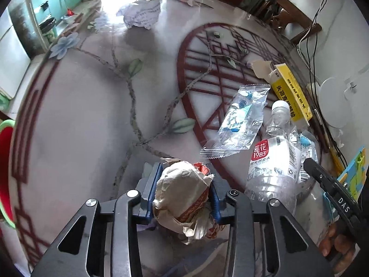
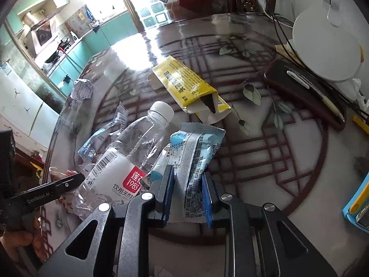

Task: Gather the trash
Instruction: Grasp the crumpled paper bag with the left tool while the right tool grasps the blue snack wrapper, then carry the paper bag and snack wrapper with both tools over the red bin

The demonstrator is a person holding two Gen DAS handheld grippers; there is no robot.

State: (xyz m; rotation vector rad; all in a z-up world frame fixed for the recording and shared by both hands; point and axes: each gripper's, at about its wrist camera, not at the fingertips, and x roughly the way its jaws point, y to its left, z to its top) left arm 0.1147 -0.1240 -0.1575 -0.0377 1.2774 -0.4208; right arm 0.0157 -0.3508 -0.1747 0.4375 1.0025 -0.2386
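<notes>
My left gripper [image 1: 183,173] is shut on a crumpled tan paper wrapper with red print [image 1: 182,194], just above the patterned table [image 1: 80,115]. My right gripper [image 2: 187,173] is shut on a blue-and-white snack wrapper [image 2: 196,143], its pads pressing the lower end. An empty plastic bottle [image 2: 129,152] with a red label lies between the two grippers, also seen in the left wrist view as the bottle [image 1: 274,157]. A clear wrapper [image 1: 239,120], an open yellow box [image 2: 184,80] and a crumpled white paper [image 1: 140,13] lie on the table.
A red basin with a green rim [image 1: 4,161] sits off the table's left edge. At the right are a dark red case with a pen [image 2: 299,92], a white round base [image 2: 327,50], cables and a blue item [image 2: 359,203]. A kitchen lies beyond.
</notes>
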